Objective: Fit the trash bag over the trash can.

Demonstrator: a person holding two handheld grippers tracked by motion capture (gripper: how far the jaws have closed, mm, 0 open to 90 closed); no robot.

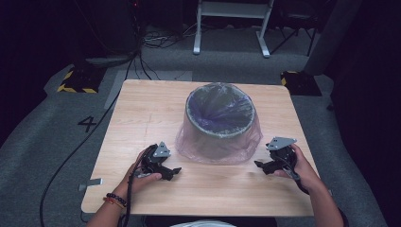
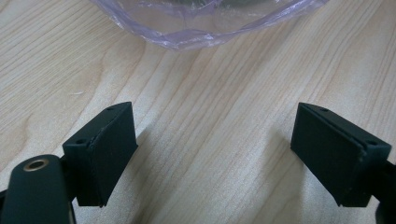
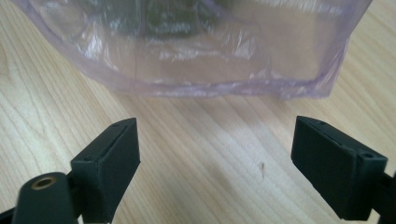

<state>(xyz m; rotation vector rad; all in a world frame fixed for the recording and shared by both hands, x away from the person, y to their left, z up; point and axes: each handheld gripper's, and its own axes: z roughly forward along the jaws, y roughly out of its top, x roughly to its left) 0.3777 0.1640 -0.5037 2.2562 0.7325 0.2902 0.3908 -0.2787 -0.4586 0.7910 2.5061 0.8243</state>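
Flanking the round grey bin (image 1: 220, 124) lined with translucent purple plastic bag (image 1: 189, 142) at frame centre, left gripper (image 1: 173, 172) and right gripper (image 1: 259, 165) rest with jaws apart, seemingly poised for its draped hem.

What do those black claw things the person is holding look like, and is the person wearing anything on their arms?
Each hand holds a black two-jaw gripper, the left gripper and the right gripper. Both have flat, blocky black pads with small screw holes, a grey three-cornered plate on top, and a black cable trailing back. The left wrist wears a dark beaded bracelet beside an orange-red band. No sleeves show.
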